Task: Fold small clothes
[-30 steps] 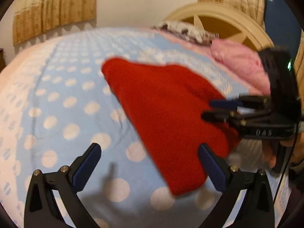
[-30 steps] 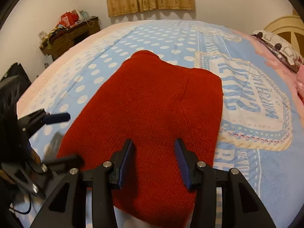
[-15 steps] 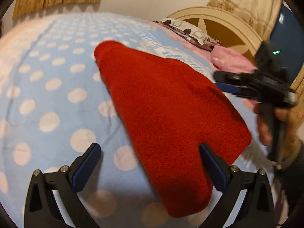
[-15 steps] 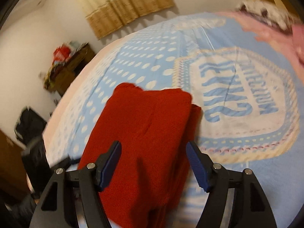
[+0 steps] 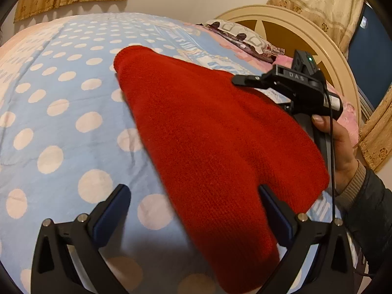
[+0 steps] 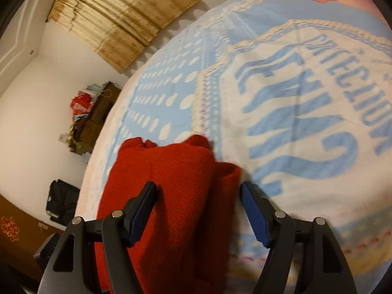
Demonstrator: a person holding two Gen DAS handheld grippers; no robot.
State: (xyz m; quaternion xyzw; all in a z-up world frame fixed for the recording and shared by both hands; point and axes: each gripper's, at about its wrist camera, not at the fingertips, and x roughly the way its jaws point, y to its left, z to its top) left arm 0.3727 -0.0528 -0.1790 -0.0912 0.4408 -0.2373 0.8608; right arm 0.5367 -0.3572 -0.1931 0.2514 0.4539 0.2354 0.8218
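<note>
A: Item one, the red knitted garment (image 5: pixel 215 147). Where do you have it?

B: Flat on the bed (image 5: pixel 61 112), folded to a long wedge. Its narrow end points toward the far edge of the bed, its wide end lies at the near edge, close to your grippers. In the right wrist view it shows a doubled layer along its right side (image 6: pixel 171 196).

A: Item two, your left gripper (image 5: pixel 193 210).

B: Its jaws stand wide and hold nothing. The near corner of the garment lies between them, one blue pad (image 5: pixel 274 213) just beside the cloth, the other over bare bedspread.

A: Item three, your right gripper (image 6: pixel 198 210).

B: Its jaws are spread, pads clear of the cloth, with the garment's near end under the gap between them. Seen from the left wrist, it sits in your right hand (image 5: pixel 338 144) by the garment's right edge, toward the headboard side of the bed.

A: Surroundings?

B: Blue bedspread with pale dots and a lettered panel (image 6: pixel 306 112); cream headboard (image 5: pixel 294 24); patterned pillow (image 5: pixel 242 36); tan curtain (image 6: pixel 122 17); cluttered cabinet (image 6: pixel 93 117) against the wall.
</note>
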